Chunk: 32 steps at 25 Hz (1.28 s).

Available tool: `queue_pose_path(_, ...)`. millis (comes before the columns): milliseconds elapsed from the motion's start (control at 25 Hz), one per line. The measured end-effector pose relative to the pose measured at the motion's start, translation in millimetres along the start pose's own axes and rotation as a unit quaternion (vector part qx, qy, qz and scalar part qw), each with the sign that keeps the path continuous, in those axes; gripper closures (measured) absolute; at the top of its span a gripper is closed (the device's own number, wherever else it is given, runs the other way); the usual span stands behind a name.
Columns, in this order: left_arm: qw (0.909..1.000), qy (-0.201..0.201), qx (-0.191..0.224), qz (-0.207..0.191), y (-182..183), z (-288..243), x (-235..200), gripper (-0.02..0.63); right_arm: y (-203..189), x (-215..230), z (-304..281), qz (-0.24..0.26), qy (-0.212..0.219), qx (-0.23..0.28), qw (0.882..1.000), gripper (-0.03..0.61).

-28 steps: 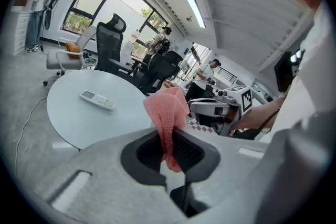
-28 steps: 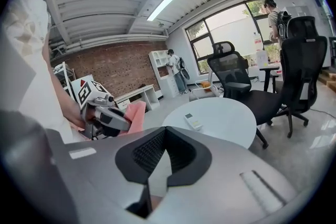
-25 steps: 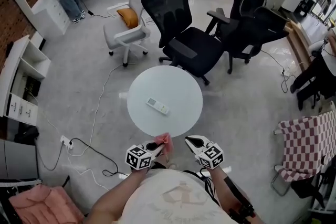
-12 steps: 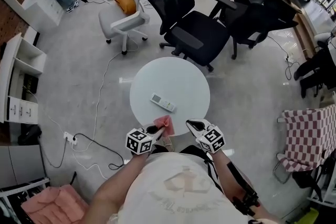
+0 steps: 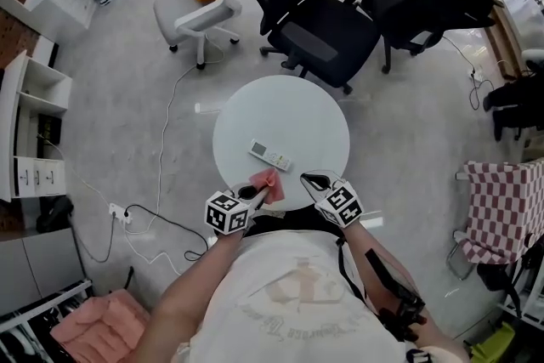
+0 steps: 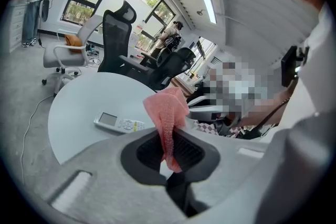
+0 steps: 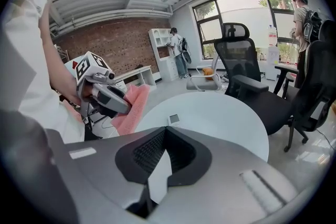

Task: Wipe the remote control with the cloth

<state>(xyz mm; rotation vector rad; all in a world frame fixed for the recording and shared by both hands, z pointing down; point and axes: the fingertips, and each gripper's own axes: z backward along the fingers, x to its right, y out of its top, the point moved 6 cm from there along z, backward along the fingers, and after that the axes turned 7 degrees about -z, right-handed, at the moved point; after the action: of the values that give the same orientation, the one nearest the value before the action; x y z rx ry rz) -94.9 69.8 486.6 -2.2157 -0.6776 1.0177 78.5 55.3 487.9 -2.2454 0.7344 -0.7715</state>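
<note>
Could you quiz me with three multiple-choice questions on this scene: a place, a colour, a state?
1. Where is the remote control? A) on the round white table B) on a chair C) on the floor
2. What colour is the cloth? A) blue B) pink C) green
3. The right gripper is: A) shut, empty B) holding the cloth C) holding the remote control
Answers: 1 A, it lies on the tabletop. 2 B, pink, pinched by the left gripper. 3 A, its jaws meet on nothing.

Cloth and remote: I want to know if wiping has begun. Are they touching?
Apart. The right gripper view shows a strip of bare table between the cloth and the remote.
</note>
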Motion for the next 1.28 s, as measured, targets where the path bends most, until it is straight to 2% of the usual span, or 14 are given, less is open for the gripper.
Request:
queue_pose_path(480, 0.9991, 0.002, -0.04, 0.017, 14, -21, -38, 0.594, -6, 18, -48, 0.032, -0.016, -0.074, 0.997, 0.569)
queue_pose_path(720, 0.9974, 0.003, -0.068, 0.024, 17, -39, -55, 0.594, -16, 23, -75, 0.052, -0.017, -0.109, 0.993, 0.497)
queue_pose_path(1080, 0.9916, -0.004, -0.127, 0.026, 15, -64, -76, 0.594, -39, 38, -110, 0.092, -0.023, -0.153, 0.984, 0.318)
queue_pose_path(1200, 0.9875, -0.022, -0.143, 0.062, 15, -80, -79, 0.594, -42, 40, -118, 0.106, -0.018, -0.155, 0.982, 0.308)
queue_pose_path(1280, 0.9841, -0.032, -0.163, 0.062, 14, -88, -76, 0.594, -43, 36, -122, 0.116, -0.014, -0.157, 0.981, 0.31)
